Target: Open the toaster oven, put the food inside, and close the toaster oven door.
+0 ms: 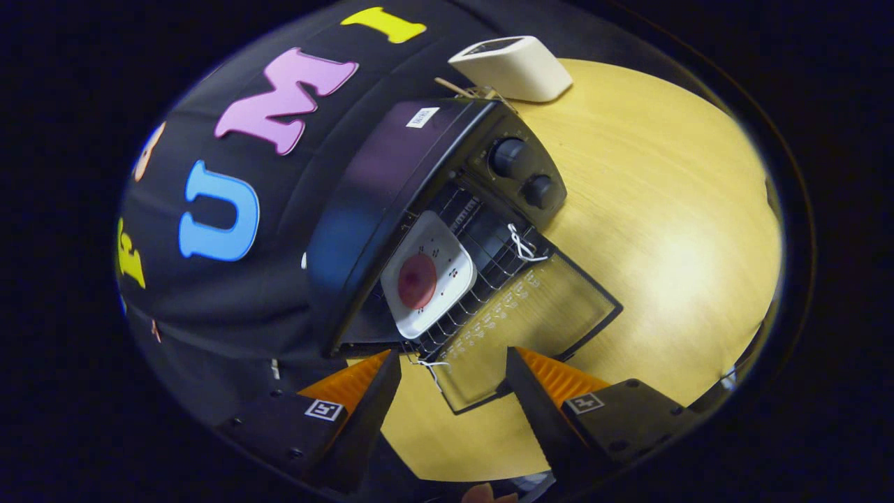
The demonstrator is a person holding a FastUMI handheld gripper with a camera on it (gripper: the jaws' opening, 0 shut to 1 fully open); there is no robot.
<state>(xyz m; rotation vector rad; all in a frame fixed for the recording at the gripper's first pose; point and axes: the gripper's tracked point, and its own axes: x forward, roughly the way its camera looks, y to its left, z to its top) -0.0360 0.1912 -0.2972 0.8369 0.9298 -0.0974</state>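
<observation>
Wooden table (663, 230) carries everything; view is rolled, so the scene sits tilted. Black oven (391, 209) stands at the table's back edge against the cloth wall (209, 300), its long axis running along that edge, mouth facing out over the table toward the gripper. Door (531, 321) is swung fully down, lying flat on the tabletop just ahead of the fingers, glass pane with white print facing up; a white string (520, 244) is tied at one end of the door's rim, another bit of string (429, 367) at the other end near the fingers. Wire rack (482, 258) inside the oven holds a white square plate (429, 276), tilted with the view, one corner pointing out toward the door. Round reddish food (418, 281) lies on the plate's middle. Two black knobs (524, 175) sit on the oven's control panel beside the opening. White box-shaped device (513, 66) rests at the back edge beyond the oven. Gripper (454, 381) hovers in front of the door, fingers spread wide apart, nothing between them, not touching the door as far as visible.
</observation>
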